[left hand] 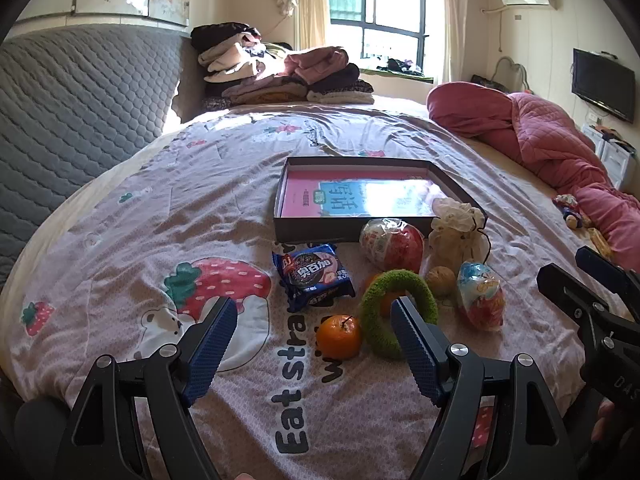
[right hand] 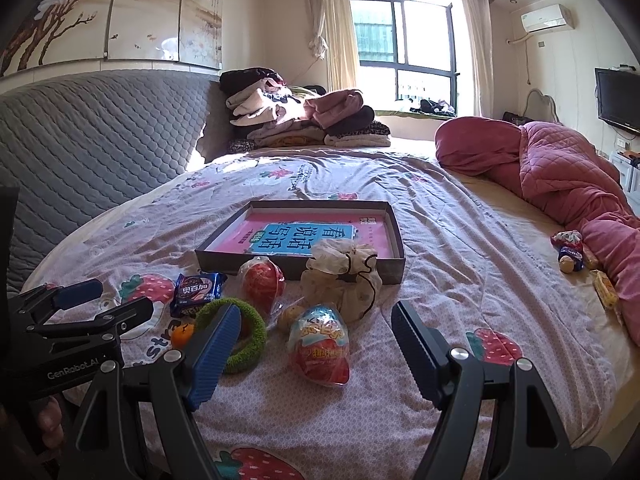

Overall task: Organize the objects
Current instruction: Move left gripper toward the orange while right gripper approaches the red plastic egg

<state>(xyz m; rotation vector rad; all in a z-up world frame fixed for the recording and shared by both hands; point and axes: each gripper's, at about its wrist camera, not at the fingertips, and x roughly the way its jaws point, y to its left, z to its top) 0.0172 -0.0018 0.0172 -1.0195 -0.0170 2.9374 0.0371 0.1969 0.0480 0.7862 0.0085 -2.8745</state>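
A shallow dark box (left hand: 308, 232) (right hand: 396, 272) with a pink and blue book inside lies on the bed. In front of it lie a blue cookie packet (left hand: 314, 276) (right hand: 196, 290), an orange (left hand: 339, 336) (right hand: 182, 334), a green fuzzy ring (left hand: 376, 320) (right hand: 252, 340), a walnut (left hand: 440, 280), a cream drawstring pouch (left hand: 456, 236) (right hand: 340, 276), a red wrapped egg (left hand: 394, 244) (right hand: 260, 284) and a blue-red wrapped egg (left hand: 480, 296) (right hand: 320, 346). My left gripper (left hand: 312, 340) is open and empty above the orange. My right gripper (right hand: 316, 344) is open and empty around the blue-red egg's near side.
The bed has a pink strawberry-print cover (left hand: 160, 240). A grey quilted headboard (left hand: 80, 100) is at left, stacked folded clothes (left hand: 280, 72) at the back, a rolled pink quilt (left hand: 540, 140) at right with small toys (right hand: 570, 254) beside it.
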